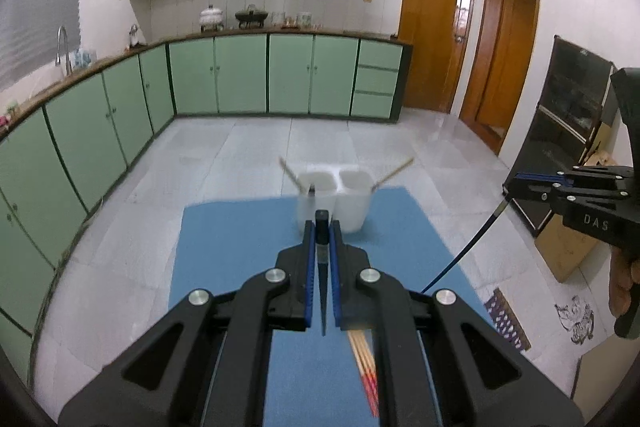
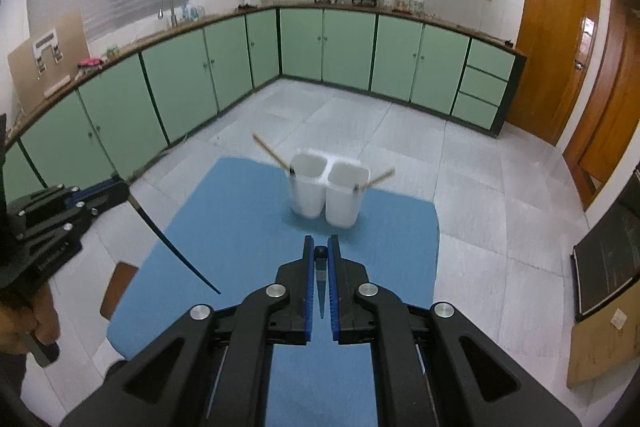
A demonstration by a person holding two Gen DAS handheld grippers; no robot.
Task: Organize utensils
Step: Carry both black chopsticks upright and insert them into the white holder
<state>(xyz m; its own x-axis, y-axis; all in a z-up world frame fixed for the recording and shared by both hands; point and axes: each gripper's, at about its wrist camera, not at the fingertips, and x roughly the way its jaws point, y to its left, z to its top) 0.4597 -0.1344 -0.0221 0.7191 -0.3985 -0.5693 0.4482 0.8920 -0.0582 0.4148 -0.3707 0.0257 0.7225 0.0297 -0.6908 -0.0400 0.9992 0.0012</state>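
Note:
A white two-compartment utensil holder (image 1: 334, 201) (image 2: 326, 193) stands at the far end of a blue mat (image 1: 240, 267) (image 2: 240, 235). One wooden-handled utensil (image 1: 394, 171) (image 2: 376, 180) leans out of each compartment, the other (image 1: 290, 175) (image 2: 272, 153) to the left. My left gripper (image 1: 322, 227) is shut on a dark chopstick (image 1: 323, 291), above the mat, short of the holder. My right gripper (image 2: 320, 243) is shut on another dark chopstick (image 2: 321, 287). Each gripper shows in the other's view with its dark chopstick (image 1: 468, 247) (image 2: 172, 247) hanging down. Wooden chopsticks with red ends (image 1: 364, 359) lie on the mat under my left gripper.
The mat lies on a grey tiled floor (image 2: 400, 131). Green kitchen cabinets (image 1: 240, 75) run along the back and left. Wooden doors (image 1: 436, 35) stand at the right. A dark cabinet (image 1: 568, 131) and cardboard (image 2: 600, 339) are at the right. A brown board (image 2: 118, 285) lies by the mat's left edge.

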